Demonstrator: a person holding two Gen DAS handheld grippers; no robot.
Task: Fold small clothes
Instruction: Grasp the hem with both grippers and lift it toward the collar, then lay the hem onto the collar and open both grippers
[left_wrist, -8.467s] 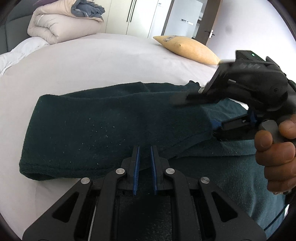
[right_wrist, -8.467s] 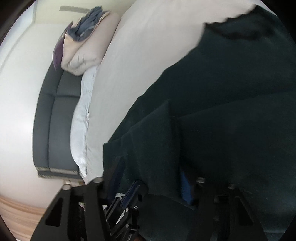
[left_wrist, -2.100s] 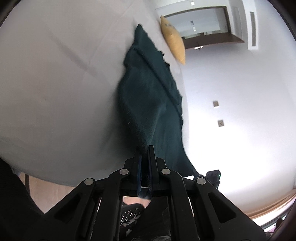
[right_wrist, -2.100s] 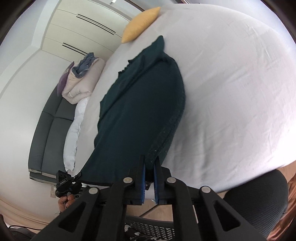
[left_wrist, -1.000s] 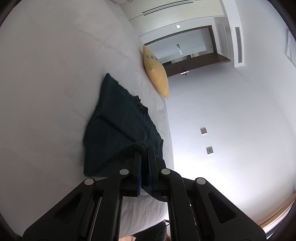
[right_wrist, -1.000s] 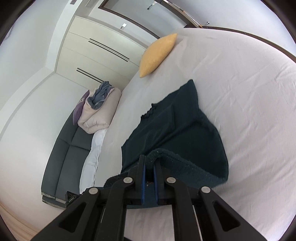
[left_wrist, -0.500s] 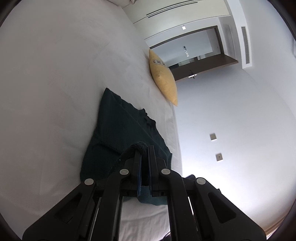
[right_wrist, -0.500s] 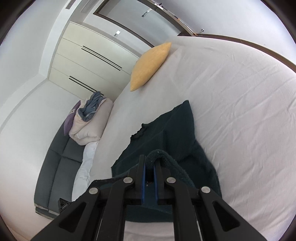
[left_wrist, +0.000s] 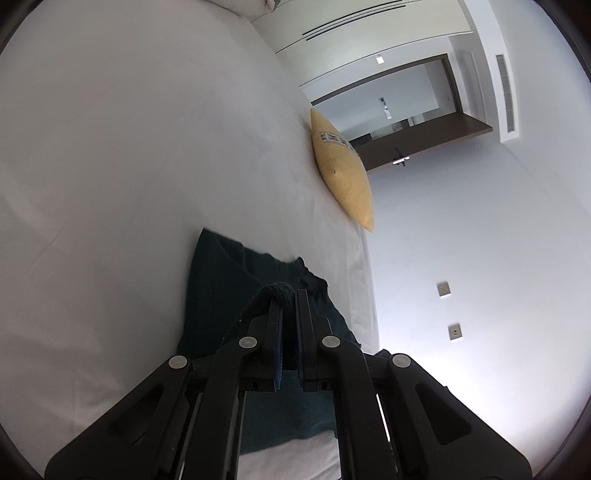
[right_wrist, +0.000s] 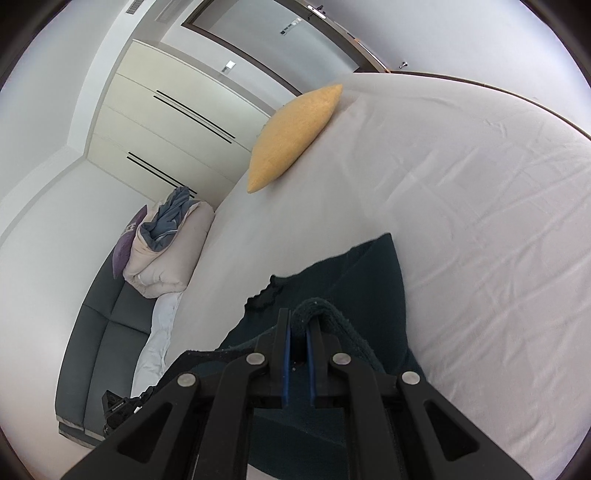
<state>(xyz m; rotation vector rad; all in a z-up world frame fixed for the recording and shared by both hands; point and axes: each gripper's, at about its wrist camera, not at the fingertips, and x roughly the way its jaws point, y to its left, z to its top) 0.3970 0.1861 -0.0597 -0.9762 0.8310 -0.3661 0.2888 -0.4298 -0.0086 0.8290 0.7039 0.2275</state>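
Observation:
A dark green knitted garment (left_wrist: 214, 280) lies on the white bed (left_wrist: 110, 166), its far part flat on the sheet. My left gripper (left_wrist: 289, 295) is shut on a bunched edge of it, and the cloth trails back under the fingers. In the right wrist view the same dark green garment (right_wrist: 369, 280) spreads ahead. My right gripper (right_wrist: 299, 314) is shut on another thick rolled edge that loops over its fingertips. Both held edges hang over the part that lies flat.
A yellow cushion (left_wrist: 341, 173) (right_wrist: 291, 136) lies at the far end of the bed. A pile of folded bedding (right_wrist: 166, 247) rests on a grey sofa (right_wrist: 96, 354) to the left. Wardrobe doors (right_wrist: 162, 122) and a doorway (left_wrist: 399, 110) stand beyond.
Both grippers have carried their held edges forward over the garment toward the cushion. The flat part ahead looks shorter and the cushion larger.

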